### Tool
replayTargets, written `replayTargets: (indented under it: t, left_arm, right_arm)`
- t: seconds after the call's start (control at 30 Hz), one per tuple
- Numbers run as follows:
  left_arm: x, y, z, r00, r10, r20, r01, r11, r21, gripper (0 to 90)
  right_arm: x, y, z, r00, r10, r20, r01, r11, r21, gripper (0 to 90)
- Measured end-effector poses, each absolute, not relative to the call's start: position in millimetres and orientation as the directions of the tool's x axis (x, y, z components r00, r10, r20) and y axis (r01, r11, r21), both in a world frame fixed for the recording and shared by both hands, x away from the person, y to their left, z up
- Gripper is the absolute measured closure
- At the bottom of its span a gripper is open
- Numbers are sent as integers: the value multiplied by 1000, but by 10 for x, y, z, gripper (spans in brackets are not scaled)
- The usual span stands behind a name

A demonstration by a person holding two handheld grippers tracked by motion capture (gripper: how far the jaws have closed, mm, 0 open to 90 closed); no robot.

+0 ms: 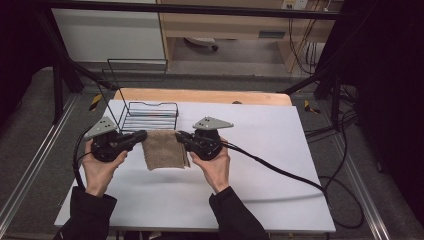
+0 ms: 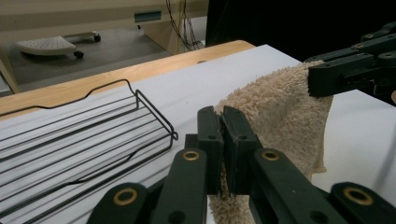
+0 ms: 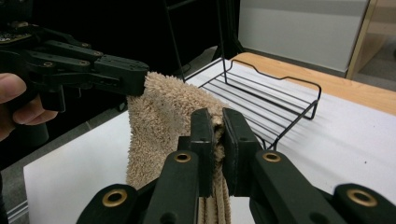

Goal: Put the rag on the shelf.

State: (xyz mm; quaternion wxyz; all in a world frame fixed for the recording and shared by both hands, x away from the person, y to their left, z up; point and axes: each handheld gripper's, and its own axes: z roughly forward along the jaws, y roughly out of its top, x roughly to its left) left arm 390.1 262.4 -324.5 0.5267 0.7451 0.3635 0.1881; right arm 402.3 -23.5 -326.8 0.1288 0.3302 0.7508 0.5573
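dim, soft overhead light, dark edges, faint shadows on the white table (image 1: pixel 280 150), slightly blurred throughout.

A white rectangular tabletop (image 1: pixel 260 150) with a pale wooden far edge (image 1: pixel 200 95) stands on grey carpeted floor (image 1: pixel 30 135). Beyond it — a light wooden cabinet (image 1: pixel 225 22) and a white panel (image 1: pixel 105 32). Black metal frame bars (image 1: pixel 200 9) cross overhead; black curtains (image 1: pixel 385 75) darken both sides — dim, even light.
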Motion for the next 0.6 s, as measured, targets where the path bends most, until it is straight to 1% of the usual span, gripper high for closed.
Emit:
replayTargets:
  t: [0.6]
  left_arm:
    - [3971,2790,-2978,654,753,-74,295,-164,941,863]
  right_arm:
    - [4100,-68,-3011,-753,642,146,304,142,942,838]
